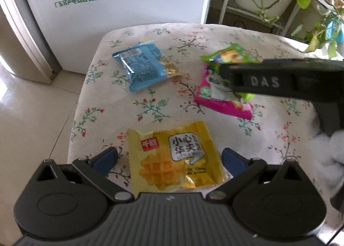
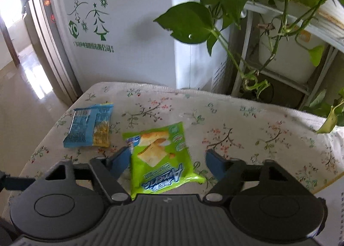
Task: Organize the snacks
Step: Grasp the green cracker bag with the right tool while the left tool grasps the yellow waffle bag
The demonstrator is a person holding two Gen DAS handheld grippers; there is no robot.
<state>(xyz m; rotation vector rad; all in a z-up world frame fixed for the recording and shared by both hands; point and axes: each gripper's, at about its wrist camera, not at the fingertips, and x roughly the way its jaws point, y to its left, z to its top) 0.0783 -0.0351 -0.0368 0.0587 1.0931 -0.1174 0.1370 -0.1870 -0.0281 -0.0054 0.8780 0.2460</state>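
Several snack packets lie on a table under a floral cloth (image 1: 150, 106). My left gripper (image 1: 169, 160) is open and low over a yellow waffle packet (image 1: 172, 145), which lies between its blue pads without being squeezed. A blue packet (image 1: 144, 67) (image 2: 86, 127) lies at the far left. A green cracker packet (image 1: 232, 54) (image 2: 159, 155) rests on a pink packet (image 1: 223, 104). My right gripper (image 2: 167, 160) straddles the green packet. Its left pad touches the packet's edge and its right pad stands apart. In the left wrist view its black finger (image 1: 268, 82) crosses over both packets.
A white appliance (image 1: 107, 9) with green print stands behind the table. At the back right, a trailing plant (image 2: 187, 22) hangs from a white rack (image 2: 245, 52). Tiled floor (image 1: 32, 117) lies to the left. A white-gloved hand (image 1: 326, 149) is at the right edge.
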